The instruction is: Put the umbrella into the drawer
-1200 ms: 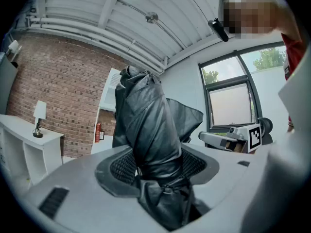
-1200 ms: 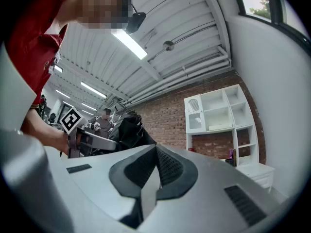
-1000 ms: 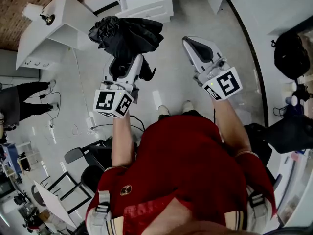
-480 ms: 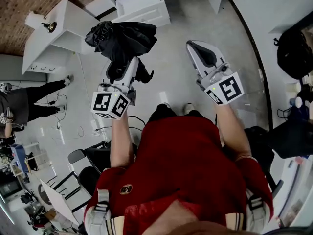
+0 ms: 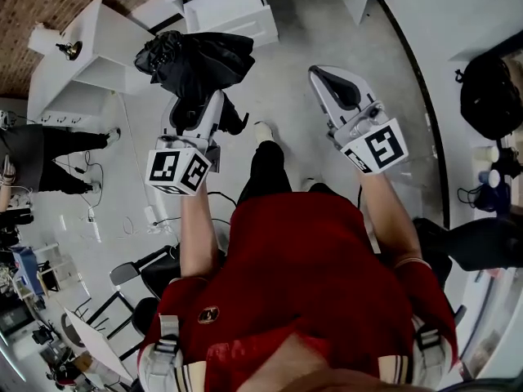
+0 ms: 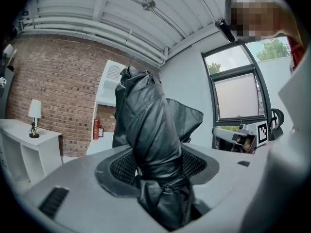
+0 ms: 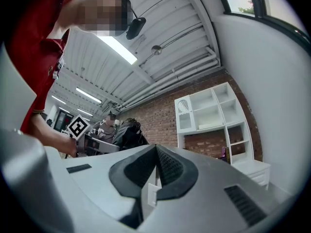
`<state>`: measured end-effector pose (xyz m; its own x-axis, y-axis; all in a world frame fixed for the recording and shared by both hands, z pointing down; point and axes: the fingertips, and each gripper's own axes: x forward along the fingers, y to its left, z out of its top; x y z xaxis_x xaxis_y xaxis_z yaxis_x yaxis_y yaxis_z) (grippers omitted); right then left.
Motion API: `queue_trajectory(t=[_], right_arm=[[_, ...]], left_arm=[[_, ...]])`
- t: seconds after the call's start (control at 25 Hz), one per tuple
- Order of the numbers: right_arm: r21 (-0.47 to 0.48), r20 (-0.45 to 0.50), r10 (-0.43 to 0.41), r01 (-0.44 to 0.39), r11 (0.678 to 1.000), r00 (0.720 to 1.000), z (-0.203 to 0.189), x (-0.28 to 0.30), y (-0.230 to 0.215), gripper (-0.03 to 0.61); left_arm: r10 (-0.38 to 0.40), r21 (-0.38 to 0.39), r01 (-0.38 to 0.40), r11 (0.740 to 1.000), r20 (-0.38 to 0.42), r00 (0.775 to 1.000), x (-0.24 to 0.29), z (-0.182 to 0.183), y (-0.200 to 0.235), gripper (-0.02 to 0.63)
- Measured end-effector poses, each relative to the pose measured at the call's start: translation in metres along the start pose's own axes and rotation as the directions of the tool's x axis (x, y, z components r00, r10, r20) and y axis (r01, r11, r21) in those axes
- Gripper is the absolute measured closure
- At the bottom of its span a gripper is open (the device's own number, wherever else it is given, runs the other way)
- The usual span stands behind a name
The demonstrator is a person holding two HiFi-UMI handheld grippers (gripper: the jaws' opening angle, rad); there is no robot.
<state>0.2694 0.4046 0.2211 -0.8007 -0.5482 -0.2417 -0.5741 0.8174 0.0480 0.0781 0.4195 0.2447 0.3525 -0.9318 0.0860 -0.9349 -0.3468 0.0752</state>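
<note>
Left gripper: my left gripper (image 5: 200, 111) is clenched round the gathered part of the black folded fabric umbrella (image 5: 198, 60); the jaws stand wide because the bundle is thick, and cloth fills the gap from pad to pad
Umbrella: carried in the air ahead of me, its loose canopy bulging past the jaw tips, near the white open drawer (image 5: 231, 23) but not over it
Right gripper: my right gripper (image 5: 333, 86) has its pads pressed together on nothing; it is level with the left one and well apart from the umbrella
Step in hand: I judge this to be the carry to the drawer, with the drop not begun
Doing it well: I would keep the squeeze firm, since slick cloth can slide. I would bring the bundle over the drawer's open top, line its long side with the drawer's length, lower it below the rim, then let go. The free gripper could tuck in any flap that hangs over
Edges: loose folds could catch on the drawer's front and side walls. The white side table (image 5: 98, 35) with a small lamp (image 5: 69, 50) stands just left of the drawer unit, so a wide swing that way is risky
Open room: bare pale floor lies between my shoe (image 5: 261, 131) and the drawer, and off to the right. The floor cables (image 5: 88, 209) and a black chair (image 5: 131, 256) lie behind on my left, off the path
</note>
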Motion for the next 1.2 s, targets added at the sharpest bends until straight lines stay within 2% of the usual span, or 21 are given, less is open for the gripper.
queue_trajectory(t=[0.28, 0.68, 0.92, 1.2], right_arm=[[-0.039, -0.032, 0.01, -0.011, 0.999, 0.999, -0.036, 0.094, -0.05, 0.581], [-0.056, -0.074, -0.001, -0.003, 0.998, 0.997, -0.088, 0.304, -0.124, 0.581], [-0.081, -0.069, -0.016, 0.01, 0.997, 0.997, -0.093, 0.332, -0.121, 0.581], [-0.083, -0.126, -0.03, 0.019, 0.996, 0.992, -0.12, 0.394, -0.161, 0.581]], left_arm=[[-0.001, -0.023, 0.002, 1.0, 0.034, 0.999, 0.072, -0.004, 0.086, 0.354], [-0.036, -0.049, 0.036, 0.998, 0.003, 0.999, 0.195, -0.001, 0.266, 0.354], [-0.088, -0.017, 0.089, 0.996, 0.006, 0.996, 0.21, -0.001, 0.286, 0.354], [-0.099, -0.037, 0.098, 0.994, -0.018, 0.995, 0.273, -0.001, 0.351, 0.354]])
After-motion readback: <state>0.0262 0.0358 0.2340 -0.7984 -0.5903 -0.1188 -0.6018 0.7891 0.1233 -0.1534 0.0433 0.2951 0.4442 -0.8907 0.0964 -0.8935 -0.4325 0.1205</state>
